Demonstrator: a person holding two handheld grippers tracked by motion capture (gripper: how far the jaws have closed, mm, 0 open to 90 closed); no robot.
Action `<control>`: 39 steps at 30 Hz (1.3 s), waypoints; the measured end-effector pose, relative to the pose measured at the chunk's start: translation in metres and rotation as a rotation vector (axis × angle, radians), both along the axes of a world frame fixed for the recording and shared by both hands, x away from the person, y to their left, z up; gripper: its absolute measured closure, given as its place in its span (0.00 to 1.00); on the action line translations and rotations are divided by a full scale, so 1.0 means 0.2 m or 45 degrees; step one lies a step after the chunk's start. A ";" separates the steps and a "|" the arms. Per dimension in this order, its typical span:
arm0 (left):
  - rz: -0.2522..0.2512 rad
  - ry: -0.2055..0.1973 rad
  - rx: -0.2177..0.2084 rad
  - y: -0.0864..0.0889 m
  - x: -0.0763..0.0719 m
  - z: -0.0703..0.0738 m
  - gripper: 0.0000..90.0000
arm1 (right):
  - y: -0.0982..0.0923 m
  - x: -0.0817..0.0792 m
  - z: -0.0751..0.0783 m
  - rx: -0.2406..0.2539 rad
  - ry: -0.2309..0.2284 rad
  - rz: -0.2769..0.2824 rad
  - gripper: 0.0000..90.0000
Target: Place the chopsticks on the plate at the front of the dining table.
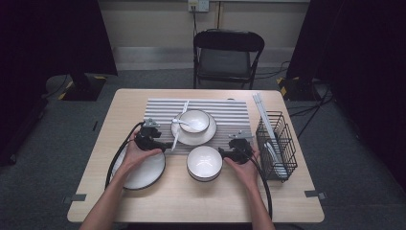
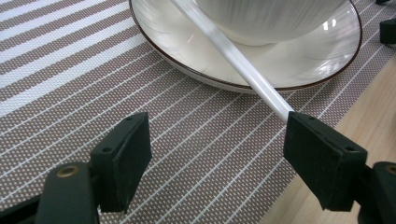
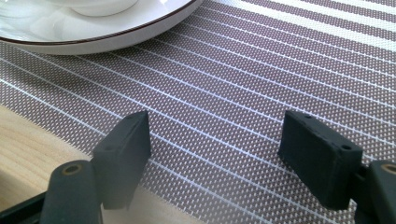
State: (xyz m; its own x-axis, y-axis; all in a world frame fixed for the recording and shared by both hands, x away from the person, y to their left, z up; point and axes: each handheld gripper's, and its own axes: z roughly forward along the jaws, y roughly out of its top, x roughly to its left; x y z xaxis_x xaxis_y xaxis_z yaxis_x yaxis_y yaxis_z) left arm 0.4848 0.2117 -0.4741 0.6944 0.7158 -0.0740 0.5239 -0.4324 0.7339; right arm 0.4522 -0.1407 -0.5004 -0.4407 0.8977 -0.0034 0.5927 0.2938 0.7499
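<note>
High view: place setting looks partly laid; we judge the chopstick not yet gripped, its long axis running from our left gripper away toward the bowl.

Left gripper view: jaws released, chopstick tip touching one pad.

Right gripper view: right gripper released over the placemat.
</note>
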 end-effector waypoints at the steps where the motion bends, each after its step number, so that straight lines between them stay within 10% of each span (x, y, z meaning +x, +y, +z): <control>1: 0.006 0.004 -0.004 0.00 0.00 0.00 0.26 | 0.00 0.00 0.00 0.000 0.000 0.000 0.27; 39: -0.026 -0.025 -0.030 0.00 -0.04 0.05 0.19 | 0.00 0.00 0.00 0.002 0.000 -0.002 0.27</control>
